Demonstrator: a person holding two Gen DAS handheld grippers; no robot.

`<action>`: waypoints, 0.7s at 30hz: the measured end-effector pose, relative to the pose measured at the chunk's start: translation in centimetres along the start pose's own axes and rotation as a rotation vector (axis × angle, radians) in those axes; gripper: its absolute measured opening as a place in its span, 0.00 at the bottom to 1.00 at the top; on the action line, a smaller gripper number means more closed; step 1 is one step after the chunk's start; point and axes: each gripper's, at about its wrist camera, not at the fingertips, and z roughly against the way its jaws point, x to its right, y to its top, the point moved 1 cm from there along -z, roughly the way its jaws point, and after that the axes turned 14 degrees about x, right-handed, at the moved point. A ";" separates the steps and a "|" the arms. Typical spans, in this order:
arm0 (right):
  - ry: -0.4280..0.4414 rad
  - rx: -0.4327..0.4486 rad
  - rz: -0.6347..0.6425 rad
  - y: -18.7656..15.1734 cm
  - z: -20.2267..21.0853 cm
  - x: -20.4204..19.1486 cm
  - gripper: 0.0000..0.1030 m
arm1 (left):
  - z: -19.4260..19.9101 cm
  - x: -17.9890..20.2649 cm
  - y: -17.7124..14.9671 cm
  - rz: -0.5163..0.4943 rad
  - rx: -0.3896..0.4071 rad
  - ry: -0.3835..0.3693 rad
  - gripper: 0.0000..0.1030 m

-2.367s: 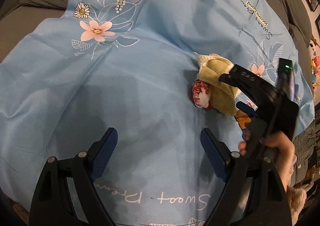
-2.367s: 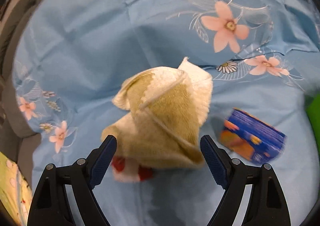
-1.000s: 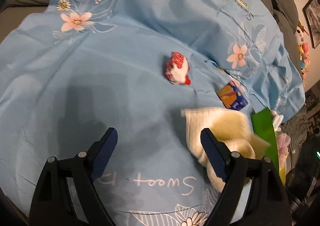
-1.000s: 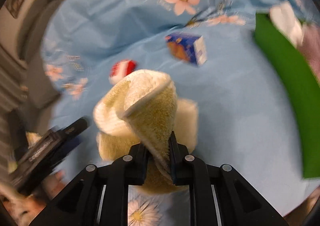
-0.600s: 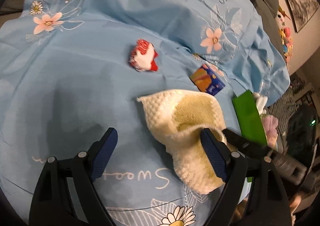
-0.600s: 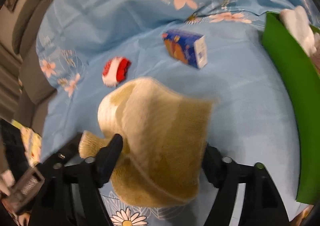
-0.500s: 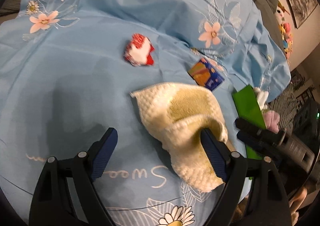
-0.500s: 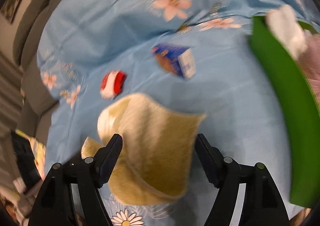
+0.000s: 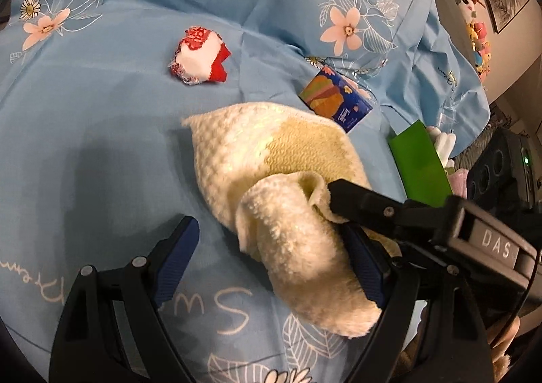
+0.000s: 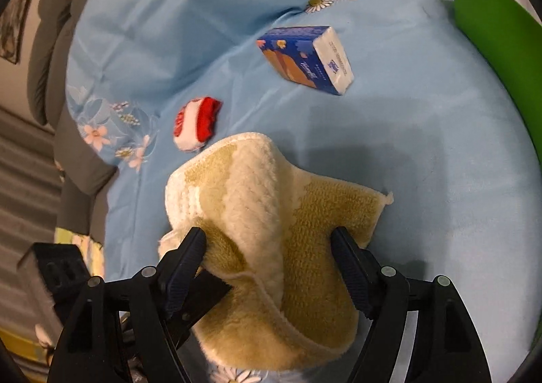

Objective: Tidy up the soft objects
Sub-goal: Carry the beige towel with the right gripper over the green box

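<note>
A cream and yellow towel [image 9: 271,159] lies crumpled on the blue floral sheet [image 9: 101,146]. My left gripper [image 9: 271,257] is open, and the towel's near fold rests against its right pad. My right gripper [image 10: 269,264] is open and straddles the same towel [image 10: 257,207], which lies loose between its fingers. In the left wrist view the right gripper's black body reaches in from the right, one fingertip [image 9: 338,190] touching the towel's fold. A small red and white cloth [image 9: 200,56] [image 10: 196,122] lies beyond the towel.
A blue tissue pack [image 9: 335,102] [image 10: 308,59] lies on the sheet past the towel. A green bin [image 9: 420,163] [image 10: 491,27] at the right edge holds white and pink soft things [image 9: 443,142]. Grey cushions border the sheet.
The right gripper was shut on the lifted towel a second ago. Its jaws have since spread, and the towel has dropped onto the sheet. The left gripper has moved in beside the towel.
</note>
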 end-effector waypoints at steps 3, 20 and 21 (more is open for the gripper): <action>-0.001 0.013 0.008 0.1 -0.2 -0.2 0.75 | -0.3 -0.1 0.2 0.007 0.008 -0.005 0.73; 0.187 0.099 -0.041 1.1 4.7 0.1 0.44 | 2.7 5.9 0.8 -0.142 0.097 -0.096 0.25; 0.182 0.123 -0.033 1.4 5.6 0.1 0.44 | 2.9 6.6 0.9 -0.154 0.106 -0.107 0.25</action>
